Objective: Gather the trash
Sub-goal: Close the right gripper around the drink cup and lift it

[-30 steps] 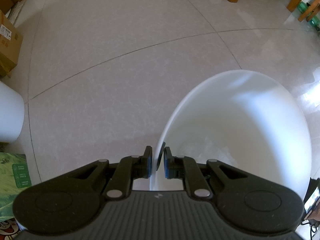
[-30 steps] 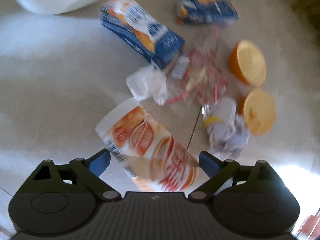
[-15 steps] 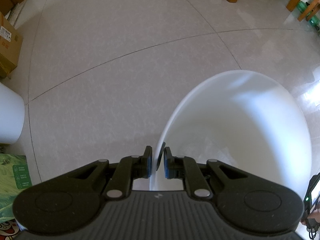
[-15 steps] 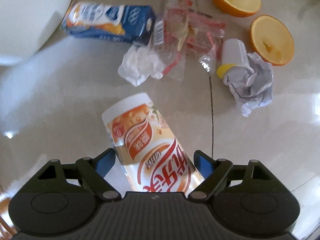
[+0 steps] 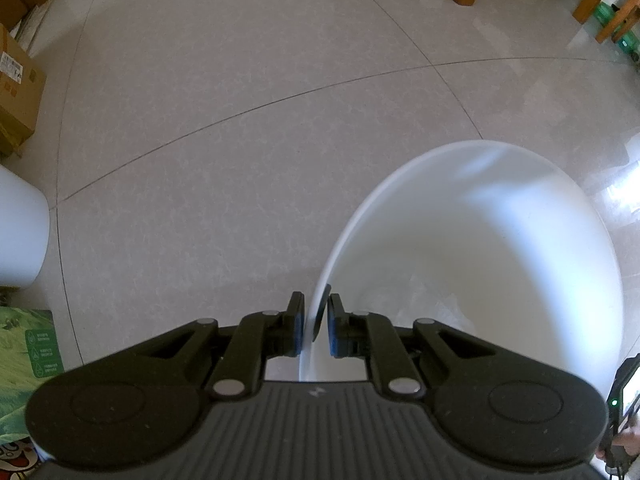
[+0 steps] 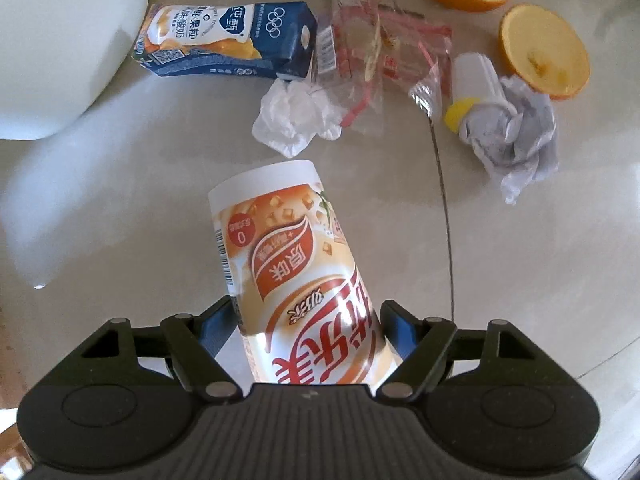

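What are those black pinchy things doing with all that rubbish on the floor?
Someone is tidying up trash. The left tongs are shut on the rim of a white bin. The right tongs have just been closing around a paper cup lying on the floor; whether they are squeezing it is unclear.

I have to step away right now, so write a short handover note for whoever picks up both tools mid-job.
Left tool: shut on the rim of the white bin, holding it tilted over the floor.
Right tool: pointing down, jaws just been closing around the milk-tea cup; pads not clearly pressing yet.
Still on the floor: blue carton, white tissue, clear wrapper, small bottle, grey crumpled paper, two orange halves.
Done: little visible in the bin.
Left: grip the cup, bin it, then the rest.
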